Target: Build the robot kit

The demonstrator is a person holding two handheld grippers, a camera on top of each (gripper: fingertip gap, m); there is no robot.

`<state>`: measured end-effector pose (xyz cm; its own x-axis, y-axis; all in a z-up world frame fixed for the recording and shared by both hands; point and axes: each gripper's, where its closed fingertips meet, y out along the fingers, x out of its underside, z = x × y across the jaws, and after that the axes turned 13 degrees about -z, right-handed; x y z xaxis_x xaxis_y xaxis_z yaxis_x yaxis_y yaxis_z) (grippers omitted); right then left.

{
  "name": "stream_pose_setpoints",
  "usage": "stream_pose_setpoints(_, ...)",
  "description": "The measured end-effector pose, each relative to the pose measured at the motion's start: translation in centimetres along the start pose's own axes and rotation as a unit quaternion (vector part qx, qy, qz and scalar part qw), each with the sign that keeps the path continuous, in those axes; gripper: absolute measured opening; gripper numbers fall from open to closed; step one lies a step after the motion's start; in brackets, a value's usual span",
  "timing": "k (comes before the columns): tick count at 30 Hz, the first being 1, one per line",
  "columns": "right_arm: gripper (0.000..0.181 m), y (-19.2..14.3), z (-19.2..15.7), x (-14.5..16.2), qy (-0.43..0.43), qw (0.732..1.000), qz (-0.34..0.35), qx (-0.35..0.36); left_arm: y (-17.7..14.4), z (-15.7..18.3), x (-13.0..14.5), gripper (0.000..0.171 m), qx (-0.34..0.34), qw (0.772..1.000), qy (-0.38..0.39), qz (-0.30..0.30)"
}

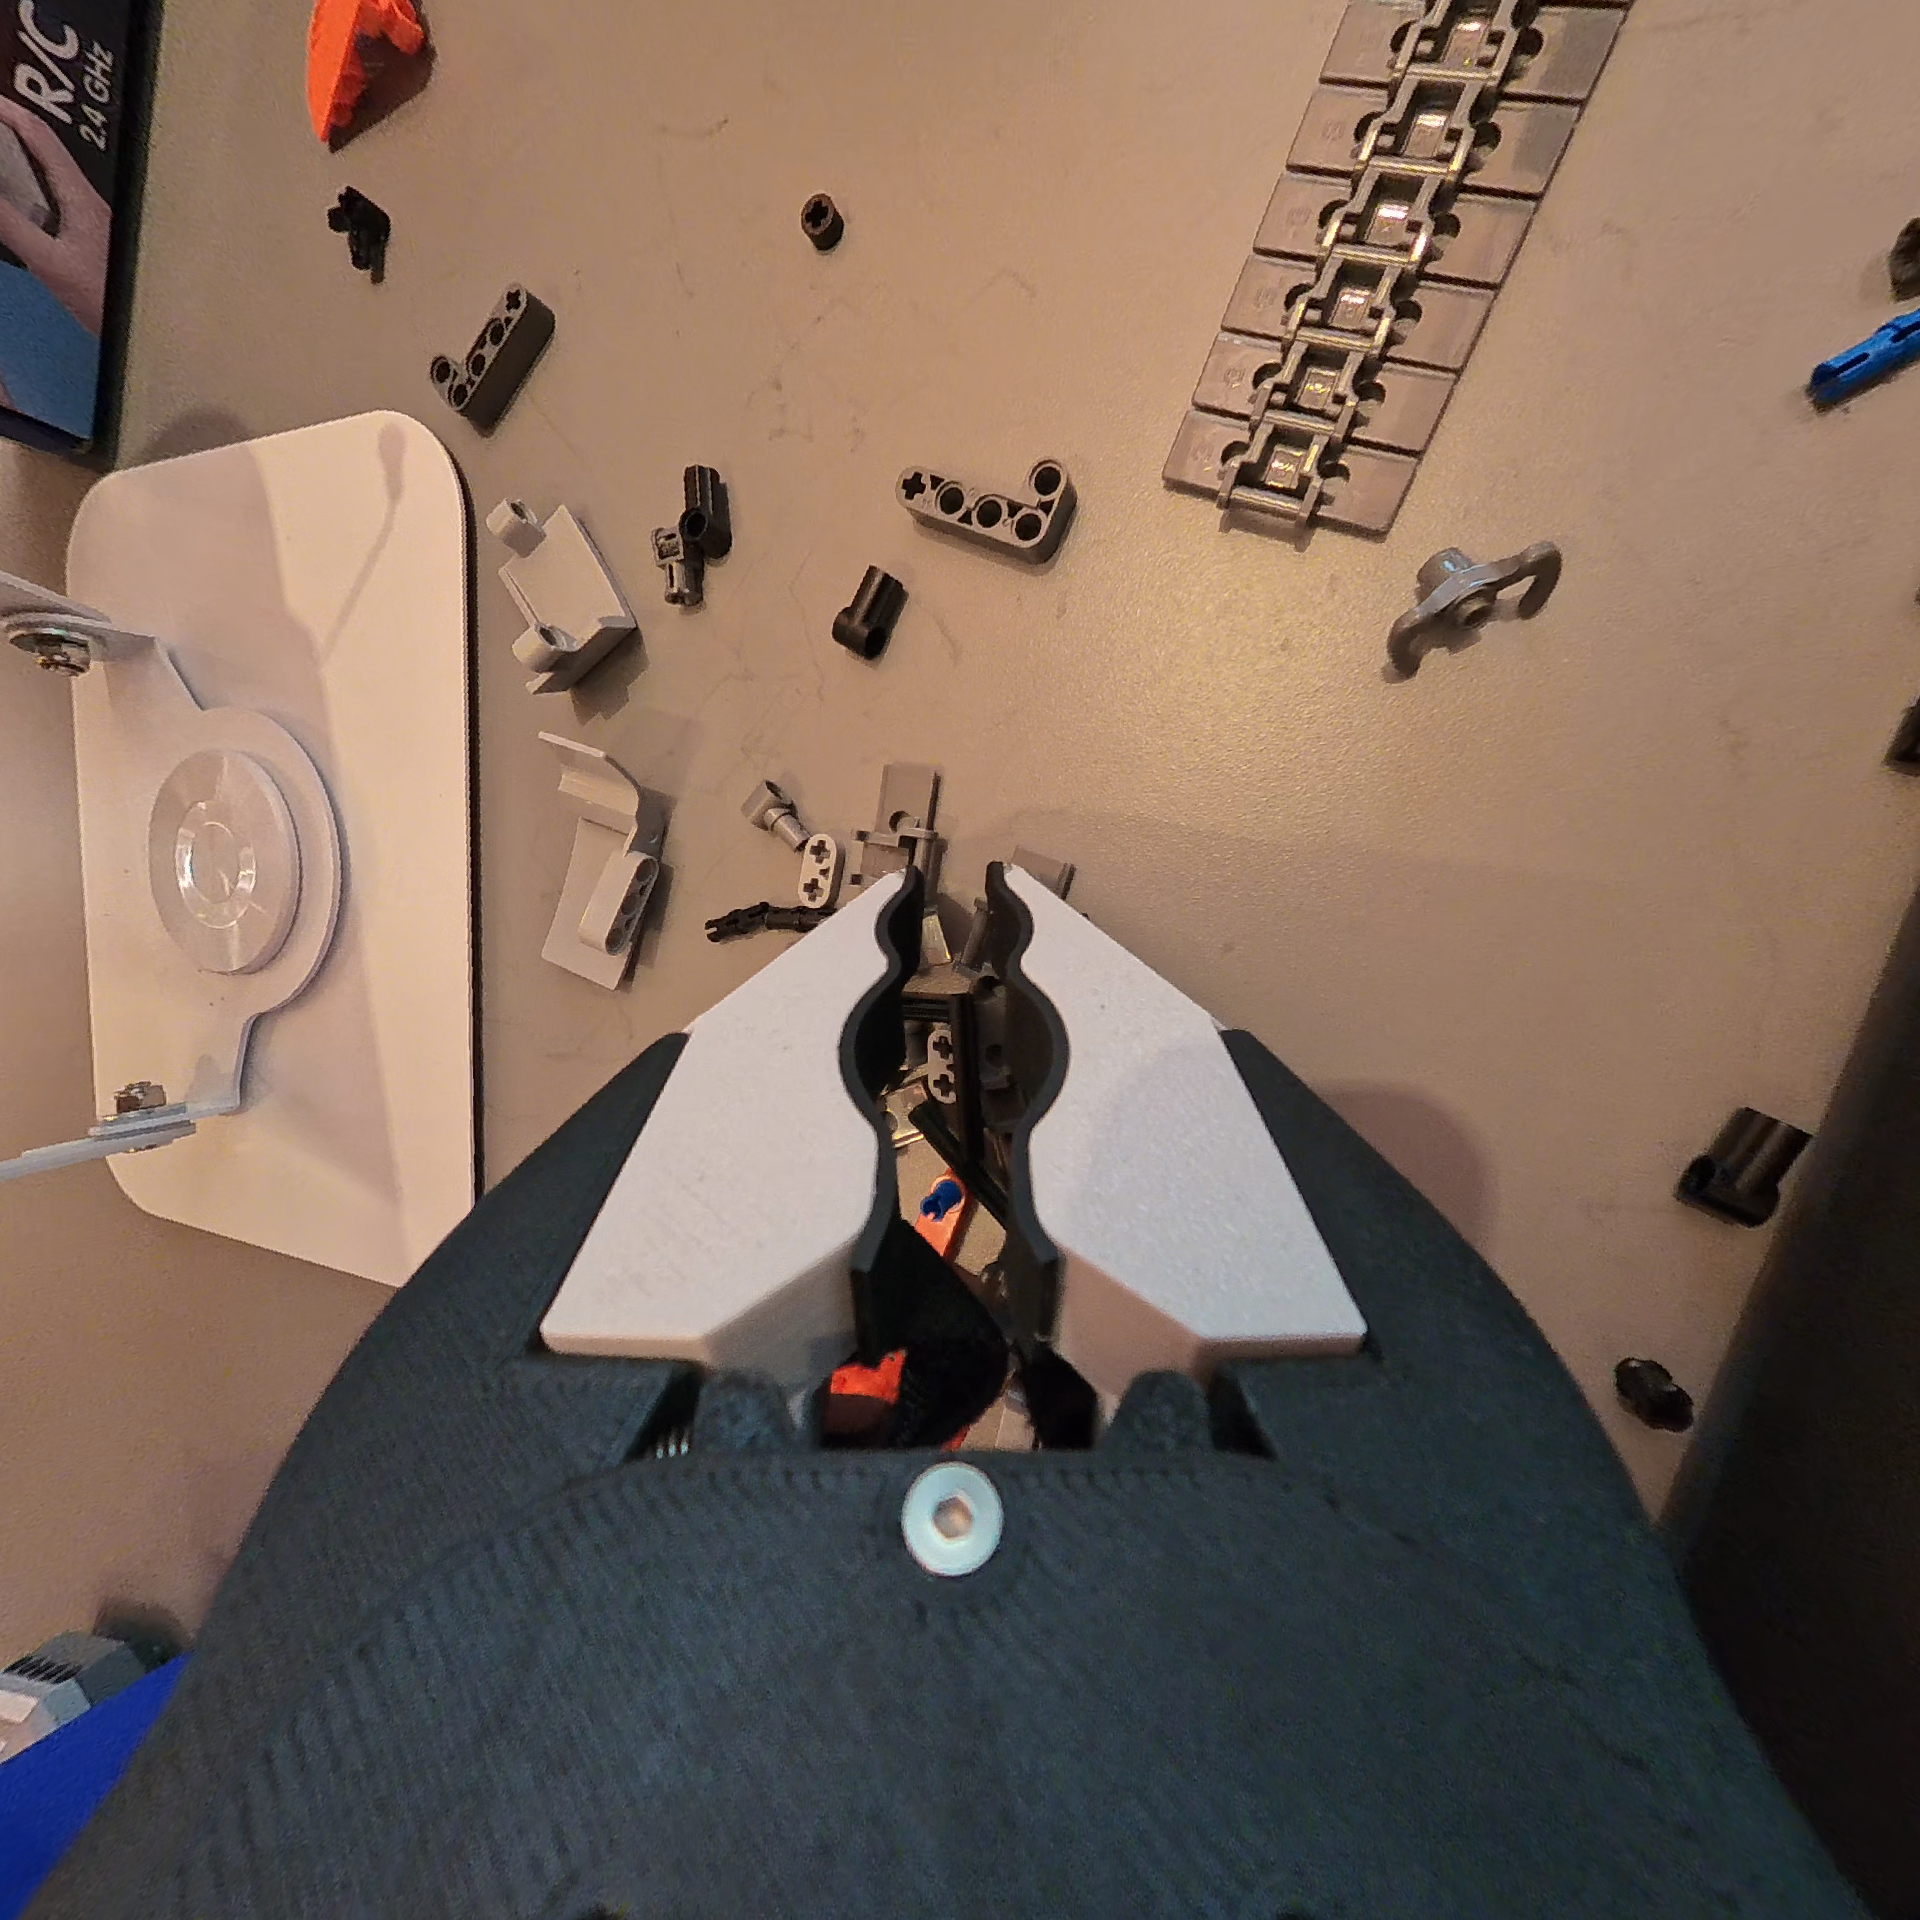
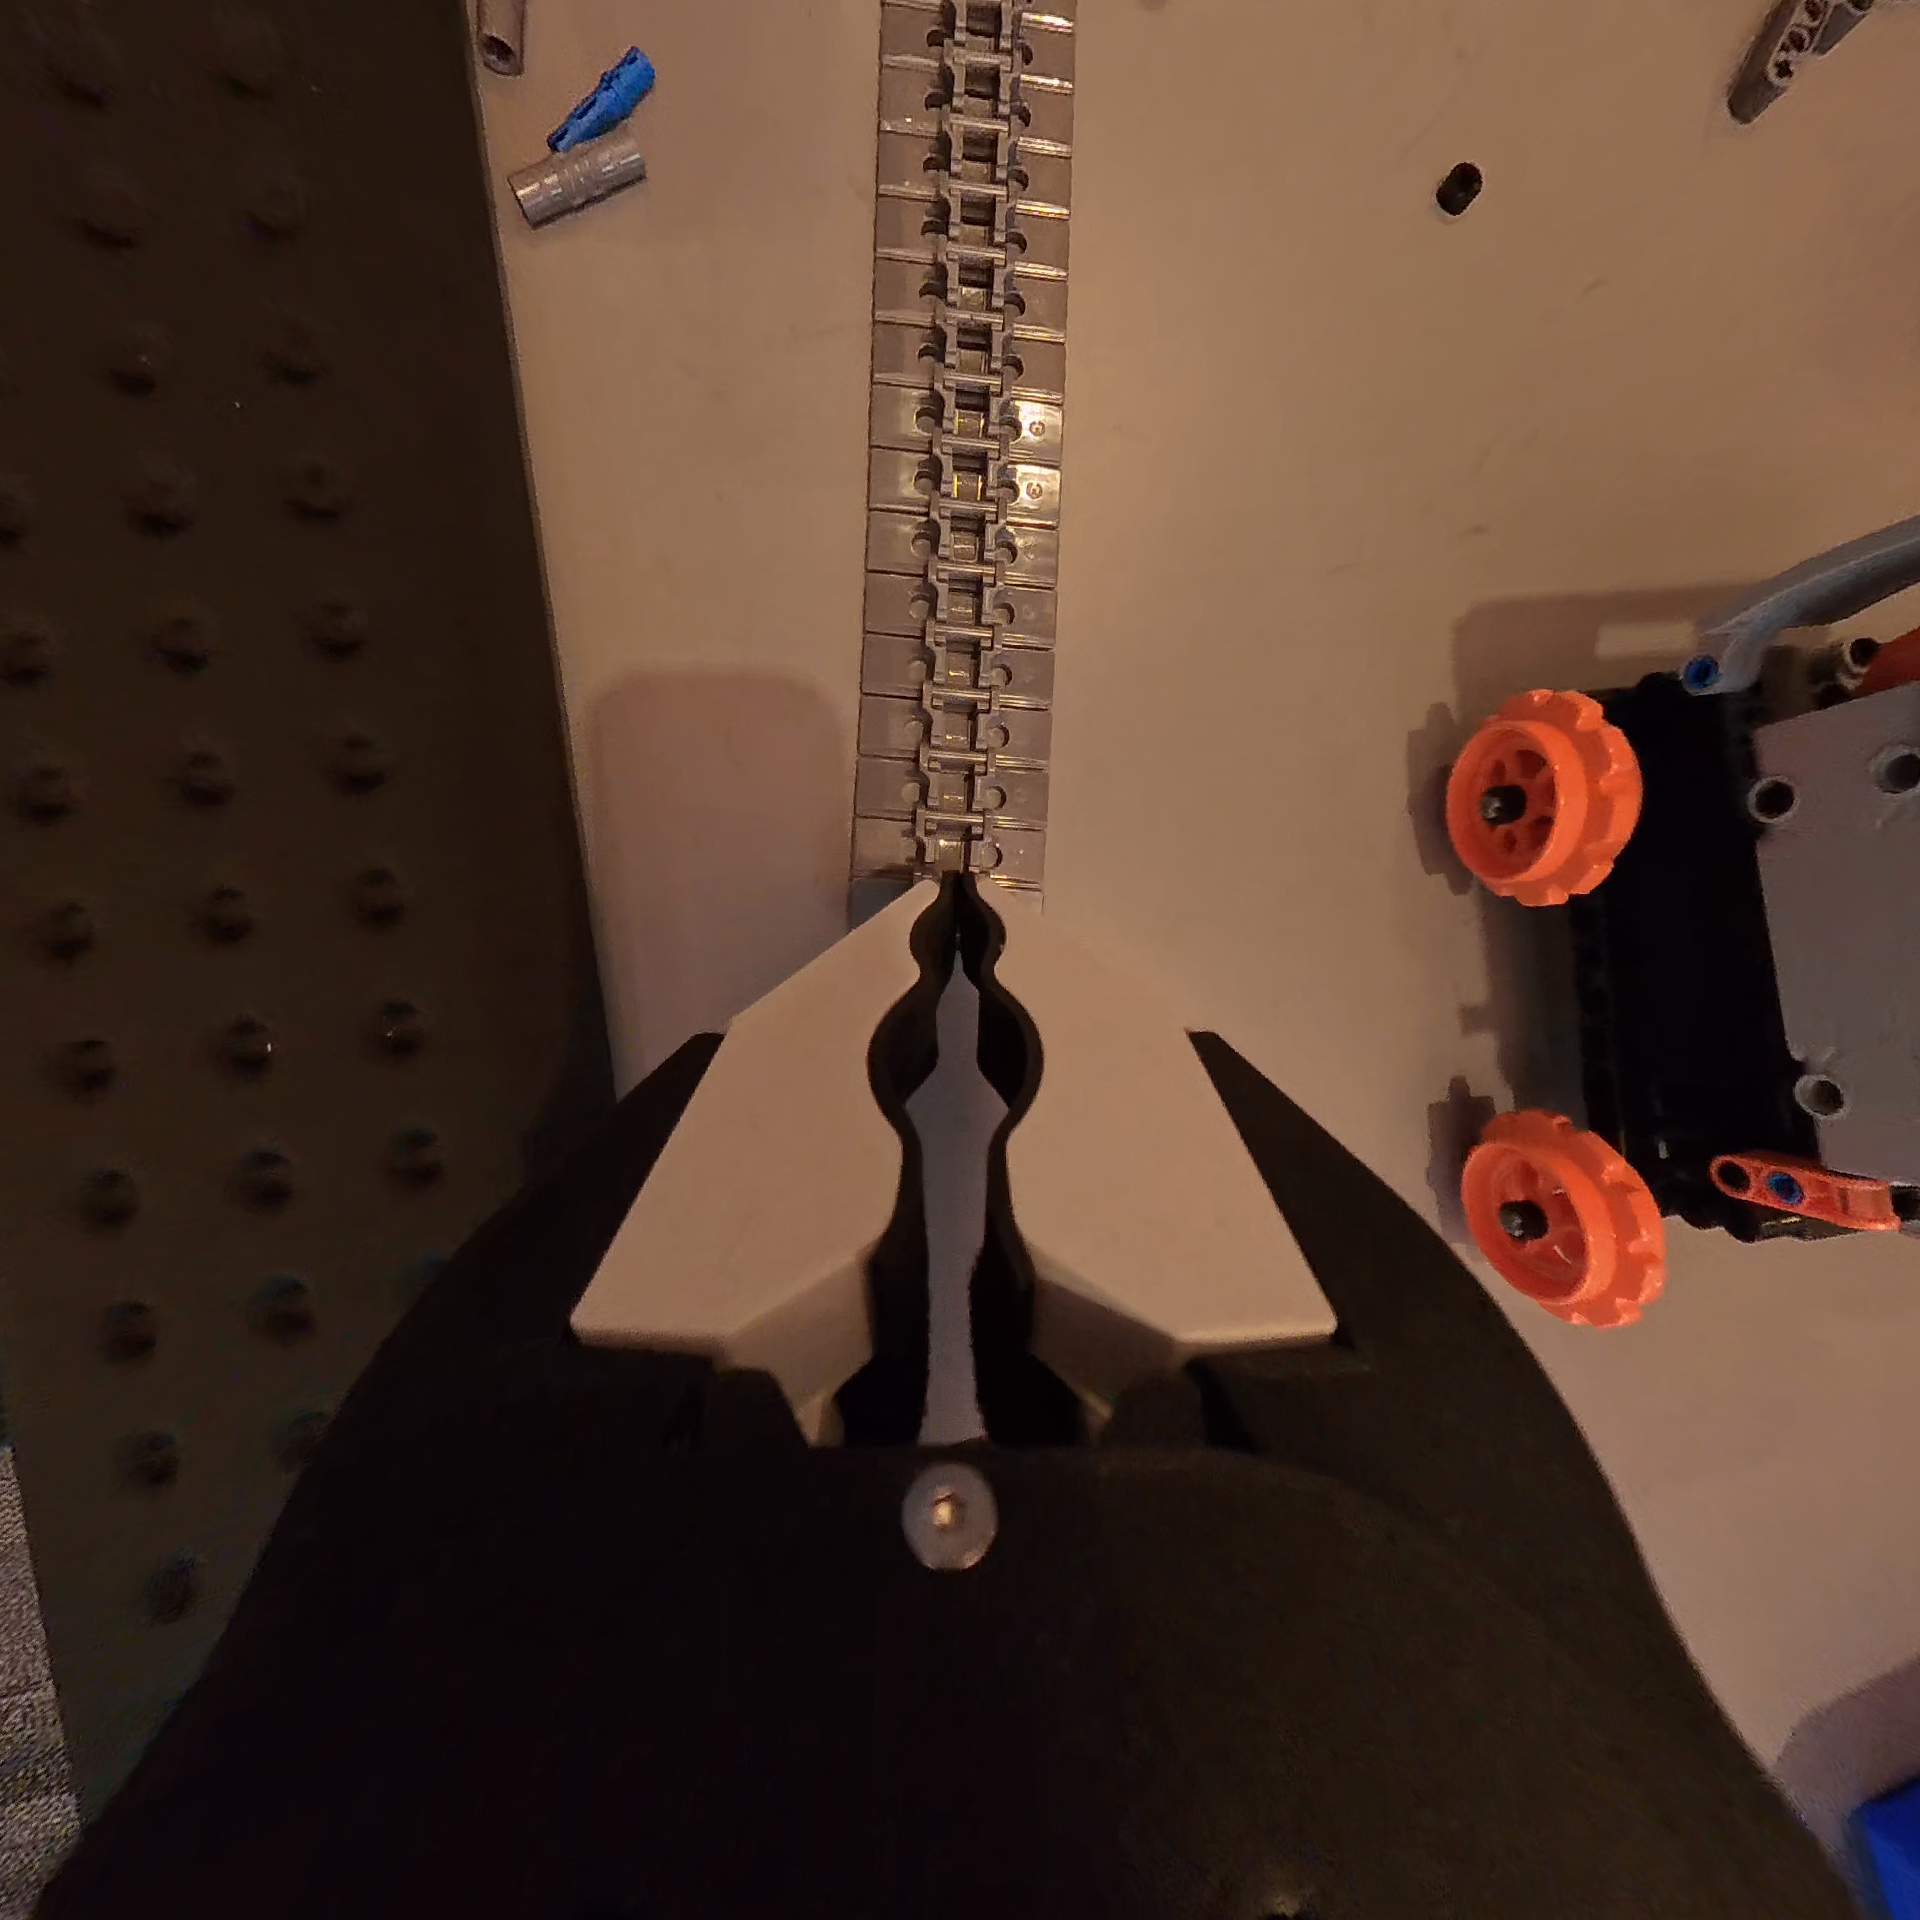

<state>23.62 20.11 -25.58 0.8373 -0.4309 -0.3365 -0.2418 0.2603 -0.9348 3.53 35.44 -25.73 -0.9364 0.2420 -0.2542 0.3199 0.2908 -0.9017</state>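
**Two grippers over scattered building parts**

Black housing with pale fingers fills the lower half of each wrist view. The left gripper (image 1: 954,883) points at a heap of small grey and black parts (image 1: 940,1049) lying beneath and between its fingers; its jaws stand slightly apart at the tips, and whether they pinch any piece of the heap I cannot tell. At 12 o'clock from the tips lies a grey L-beam (image 1: 987,499) on the table (image 1: 1195,779), with a black connector (image 1: 871,611) just below it. At 1 o'clock runs a grey track chain (image 1: 1382,260). At 9 o'clock stands a white base plate (image 1: 405,623) carrying a metal disc (image 1: 223,862). A dark L-beam (image 1: 494,358) sits at 11 o'clock, an orange piece (image 1: 364,62) farther up.

The right gripper (image 2: 961,881) has its jaws together at the tips, touching the near end of the track chain (image 2: 961,520), which runs straight to 12 o'clock. At 3 o'clock sits a part-built vehicle (image 2: 1787,935) with two orange wheels (image 2: 1543,795). A blue pin (image 2: 605,96) and grey sleeve (image 2: 577,179) lie at 11 o'clock. A dark studded plate (image 2: 208,727) fills 9 o'clock.
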Motion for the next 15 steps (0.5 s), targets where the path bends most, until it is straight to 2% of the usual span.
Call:
stream_pose_setpoints(5, 0.0, 0.1, -0.08, 0.0, -0.008, 0.999, -0.046, -0.009, 0.06, -0.01, -0.09, 0.011, 0.0, 1.0, 0.0, -0.001)
stream_pose_setpoints(15, 0.0, 0.27, -0.31, 0.08, -0.066, 0.976, -0.206, -0.04, -0.01, -0.1, 0.04, 0.012, 0.0, 1.0, -0.003, -0.001)
